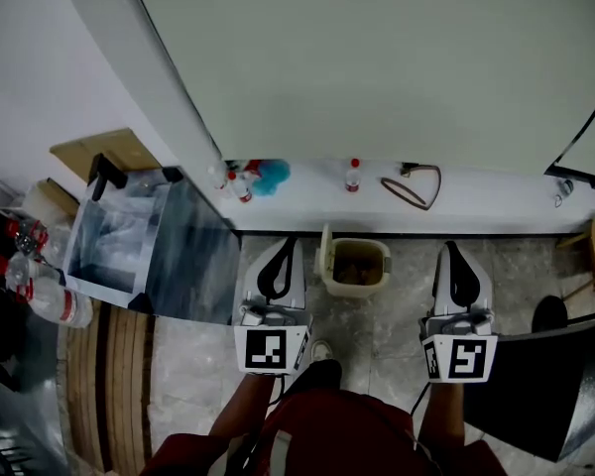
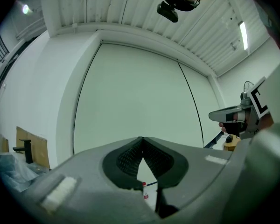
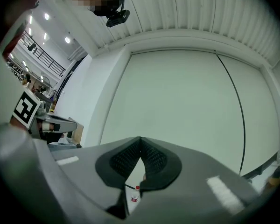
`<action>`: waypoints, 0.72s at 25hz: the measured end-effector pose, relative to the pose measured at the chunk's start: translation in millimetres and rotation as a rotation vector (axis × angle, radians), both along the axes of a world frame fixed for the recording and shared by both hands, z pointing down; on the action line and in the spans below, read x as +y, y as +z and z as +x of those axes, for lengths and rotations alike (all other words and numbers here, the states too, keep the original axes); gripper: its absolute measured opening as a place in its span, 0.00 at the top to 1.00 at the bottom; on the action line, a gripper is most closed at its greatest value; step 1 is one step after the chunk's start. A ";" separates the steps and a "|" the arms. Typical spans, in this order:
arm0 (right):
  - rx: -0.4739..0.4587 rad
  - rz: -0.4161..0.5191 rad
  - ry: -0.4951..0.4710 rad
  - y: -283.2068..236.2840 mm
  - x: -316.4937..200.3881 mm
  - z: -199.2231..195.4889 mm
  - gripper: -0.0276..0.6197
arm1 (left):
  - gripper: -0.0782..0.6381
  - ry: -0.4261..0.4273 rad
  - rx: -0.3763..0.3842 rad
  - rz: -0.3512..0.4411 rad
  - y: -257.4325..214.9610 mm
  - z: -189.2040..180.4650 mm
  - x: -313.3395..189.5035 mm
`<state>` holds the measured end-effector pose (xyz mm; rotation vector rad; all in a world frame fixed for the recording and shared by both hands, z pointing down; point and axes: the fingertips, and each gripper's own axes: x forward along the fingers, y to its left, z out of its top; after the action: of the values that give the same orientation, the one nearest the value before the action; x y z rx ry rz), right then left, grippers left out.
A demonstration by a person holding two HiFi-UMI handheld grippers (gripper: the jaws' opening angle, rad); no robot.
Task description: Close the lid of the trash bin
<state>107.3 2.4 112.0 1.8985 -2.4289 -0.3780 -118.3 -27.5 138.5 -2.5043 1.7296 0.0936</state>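
A small cream trash bin (image 1: 357, 267) stands on the stone floor against the white ledge. Its lid (image 1: 326, 252) is up on the bin's left side, and brown contents show inside. My left gripper (image 1: 287, 243) hovers just left of the bin, pointing at the wall, shut and empty. My right gripper (image 1: 450, 248) is to the right of the bin, a little apart from it, also shut with nothing held. In the left gripper view the jaws (image 2: 142, 139) meet at the tip; in the right gripper view the jaws (image 3: 140, 139) do too. Neither gripper view shows the bin.
A white ledge (image 1: 496, 206) runs along the wall with small bottles (image 1: 353, 176), a blue object (image 1: 271, 177) and a looped cable (image 1: 414, 186). A clear plastic box (image 1: 129, 241) and bottles (image 1: 55, 303) sit at left. A dark panel (image 1: 545, 385) stands at right.
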 end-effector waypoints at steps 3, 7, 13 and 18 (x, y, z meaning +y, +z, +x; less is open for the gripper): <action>-0.006 -0.009 -0.018 2.1 -23.3 -16.6 0.96 | 0.88 -0.005 0.002 -0.016 5.8 -13.5 -19.7; -0.003 -0.027 -0.033 10.4 -44.3 -32.3 0.96 | 0.88 -0.018 0.009 -0.040 18.0 -27.7 -38.1; 0.001 -0.063 -0.065 27.5 -76.3 -36.7 0.96 | 0.88 -0.046 0.006 -0.076 39.6 -30.6 -64.0; -0.030 -0.080 -0.092 52.3 -110.9 -27.5 0.96 | 0.88 -0.083 -0.013 -0.147 83.4 -20.4 -88.3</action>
<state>79.8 -108.5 164.3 1.7781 -2.5167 -0.2531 -138.7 -115.9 221.9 -2.5212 1.8974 -0.0573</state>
